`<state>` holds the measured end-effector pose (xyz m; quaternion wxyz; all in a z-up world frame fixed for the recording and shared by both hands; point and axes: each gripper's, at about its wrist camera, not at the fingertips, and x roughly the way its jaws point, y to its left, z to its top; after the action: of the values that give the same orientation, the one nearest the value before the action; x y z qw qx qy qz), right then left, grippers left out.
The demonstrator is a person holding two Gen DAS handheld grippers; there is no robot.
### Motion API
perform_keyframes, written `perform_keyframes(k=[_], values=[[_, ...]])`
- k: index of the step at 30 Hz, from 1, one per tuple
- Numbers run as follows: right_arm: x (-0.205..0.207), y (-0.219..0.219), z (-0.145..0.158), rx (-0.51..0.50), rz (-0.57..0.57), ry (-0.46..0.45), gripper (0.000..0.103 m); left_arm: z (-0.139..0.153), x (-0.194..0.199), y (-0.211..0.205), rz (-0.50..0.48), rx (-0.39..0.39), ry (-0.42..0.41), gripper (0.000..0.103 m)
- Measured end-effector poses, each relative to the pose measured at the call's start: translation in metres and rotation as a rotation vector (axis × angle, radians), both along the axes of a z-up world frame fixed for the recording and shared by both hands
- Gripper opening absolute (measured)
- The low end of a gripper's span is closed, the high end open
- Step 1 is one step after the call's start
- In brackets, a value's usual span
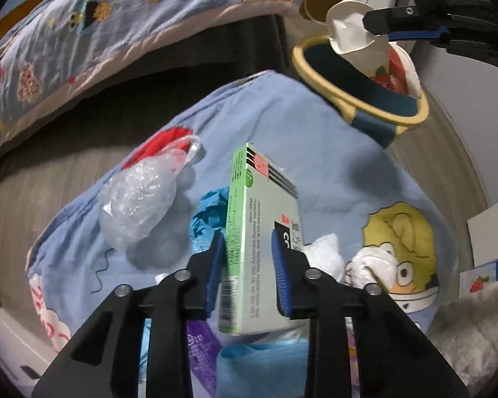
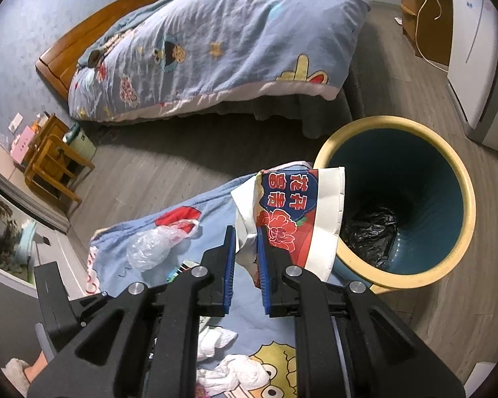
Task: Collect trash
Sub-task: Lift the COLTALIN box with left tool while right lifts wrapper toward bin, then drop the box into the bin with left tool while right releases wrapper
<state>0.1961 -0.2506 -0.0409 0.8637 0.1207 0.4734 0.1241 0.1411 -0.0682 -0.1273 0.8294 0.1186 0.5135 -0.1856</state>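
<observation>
My left gripper (image 1: 247, 248) is shut on a green and white cardboard box (image 1: 260, 232) and holds it upright above a blue cartoon blanket (image 1: 315, 152). My right gripper (image 2: 245, 242) is shut on a torn red, blue and white paper packet (image 2: 295, 212) and holds it over the near rim of a yellow-rimmed teal trash bin (image 2: 461, 199). The bin has a black bag (image 2: 372, 232) at its bottom. In the left wrist view the right gripper (image 1: 375, 23) holds the packet (image 1: 348, 30) above the bin (image 1: 315, 73).
On the blanket lie a crumpled clear plastic bag (image 1: 139, 205), blue crumpled paper (image 1: 209, 212), white tissues (image 1: 328, 255) and a purple wrapper (image 1: 199, 345). A bed with a blue quilt (image 2: 215, 43) stands beyond. A white appliance (image 2: 474, 63) and wooden furniture (image 2: 53, 162) line the walls.
</observation>
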Motion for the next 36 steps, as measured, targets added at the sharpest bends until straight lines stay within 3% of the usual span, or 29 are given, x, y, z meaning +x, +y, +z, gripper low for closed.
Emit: perform_keyframes(k=[4,12,27,36], values=[[-0.016,-0.003,0.023,0.017,0.001,-0.046,0.013,0.014,-0.008,-0.005,-0.017,-0.017,-0.028,0.023],[-0.049,-0.026,0.058,-0.014,-0.007,-0.114,0.013,0.034,-0.022,-0.014,-0.038,-0.002,-0.098,0.022],[-0.014,-0.067,0.035,0.005,-0.029,-0.063,0.013,0.082,-0.003,-0.019,0.071,-0.031,-0.247,0.022],[0.014,-0.115,0.005,0.002,-0.135,-0.020,0.013,0.091,0.021,-0.060,0.048,-0.098,-0.233,0.022]])
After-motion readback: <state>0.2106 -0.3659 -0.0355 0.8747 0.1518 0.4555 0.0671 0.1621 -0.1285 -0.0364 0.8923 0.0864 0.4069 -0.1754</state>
